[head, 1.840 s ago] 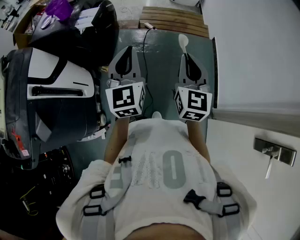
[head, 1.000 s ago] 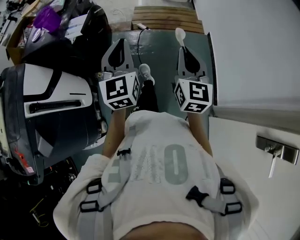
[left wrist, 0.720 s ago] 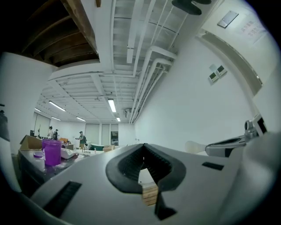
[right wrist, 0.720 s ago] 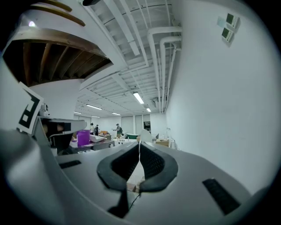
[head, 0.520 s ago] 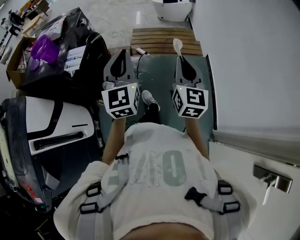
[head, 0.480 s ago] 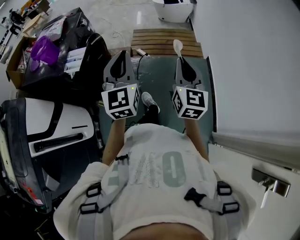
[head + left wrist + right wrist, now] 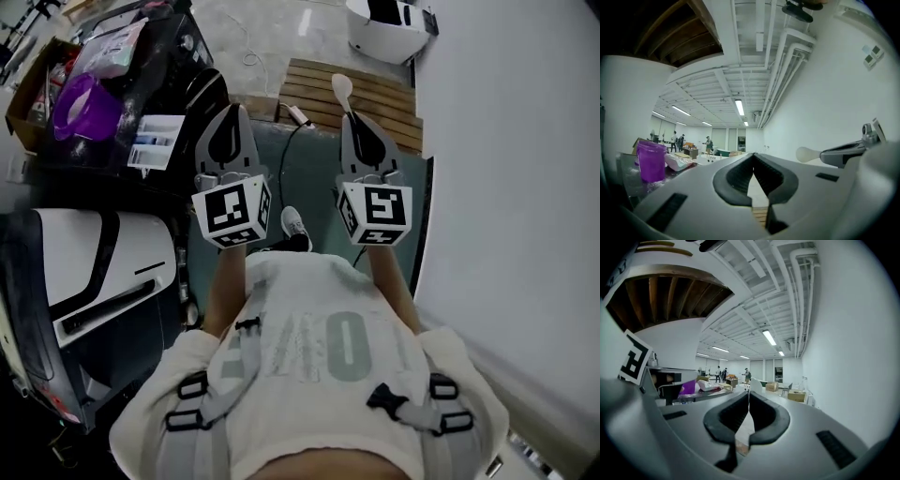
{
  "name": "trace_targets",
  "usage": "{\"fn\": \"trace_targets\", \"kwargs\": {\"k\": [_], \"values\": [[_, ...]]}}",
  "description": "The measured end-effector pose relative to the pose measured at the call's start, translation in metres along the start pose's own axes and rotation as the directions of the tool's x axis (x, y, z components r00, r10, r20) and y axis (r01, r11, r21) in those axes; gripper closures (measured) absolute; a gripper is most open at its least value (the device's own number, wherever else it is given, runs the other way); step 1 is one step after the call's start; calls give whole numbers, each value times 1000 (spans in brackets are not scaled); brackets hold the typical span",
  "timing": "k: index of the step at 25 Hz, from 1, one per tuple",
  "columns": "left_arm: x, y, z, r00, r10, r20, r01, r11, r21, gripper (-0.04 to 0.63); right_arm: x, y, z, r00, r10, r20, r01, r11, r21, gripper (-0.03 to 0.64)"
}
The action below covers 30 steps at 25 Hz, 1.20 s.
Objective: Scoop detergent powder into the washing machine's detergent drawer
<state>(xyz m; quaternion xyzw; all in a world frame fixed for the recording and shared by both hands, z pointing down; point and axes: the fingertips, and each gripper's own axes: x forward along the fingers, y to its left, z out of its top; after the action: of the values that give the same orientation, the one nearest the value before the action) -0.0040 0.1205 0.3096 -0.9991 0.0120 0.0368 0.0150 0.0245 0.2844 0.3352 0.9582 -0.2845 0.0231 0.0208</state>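
White T-shirt (image 7: 309,291), grey lettering (image 7: 343,343); grey harness straps (image 7: 236,361), black buckles (image 7: 386,398); left gripper (image 7: 232,112), right gripper (image 7: 352,119) grey, marker cubes (image 7: 231,212).

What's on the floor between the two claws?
In the head view, a black cable runs across the green mat between the left claw and the right claw; a shoe shows lower down.

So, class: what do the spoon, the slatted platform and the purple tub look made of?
The spoon: probably plastic, smooth matte white. The slatted platform: wood, brown planks with gaps. The purple tub: likely plastic, evenly coloured and seemingly translucent.
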Motion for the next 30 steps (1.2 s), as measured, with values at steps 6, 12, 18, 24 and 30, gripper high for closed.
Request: {"fn": "trace_targets", "kwargs": {"k": [6, 12, 18, 24, 30], "values": [[45, 81, 3, 979, 205, 13, -205, 979, -15, 575, 104, 40, 18, 976, 215, 44, -213, 976, -35, 611], [30, 154, -4, 914, 405, -24, -405, 914, -2, 575, 164, 111, 28, 905, 424, 46, -422, 905, -54, 611], [-5, 211, -4, 814, 579, -43, -579, 815, 12, 575, 194, 183, 37, 798, 600, 53, -596, 799, -78, 609], [-45, 252, -7, 669, 739, -74, -739, 673, 39, 575, 214, 253, 44, 648, 759, 54, -755, 651, -80, 609], [-69, 276, -9, 517, 853, -71, -854, 519, 28, 575, 233, 301, 43, 506, 861, 46, -857, 508, -84, 609]]}}
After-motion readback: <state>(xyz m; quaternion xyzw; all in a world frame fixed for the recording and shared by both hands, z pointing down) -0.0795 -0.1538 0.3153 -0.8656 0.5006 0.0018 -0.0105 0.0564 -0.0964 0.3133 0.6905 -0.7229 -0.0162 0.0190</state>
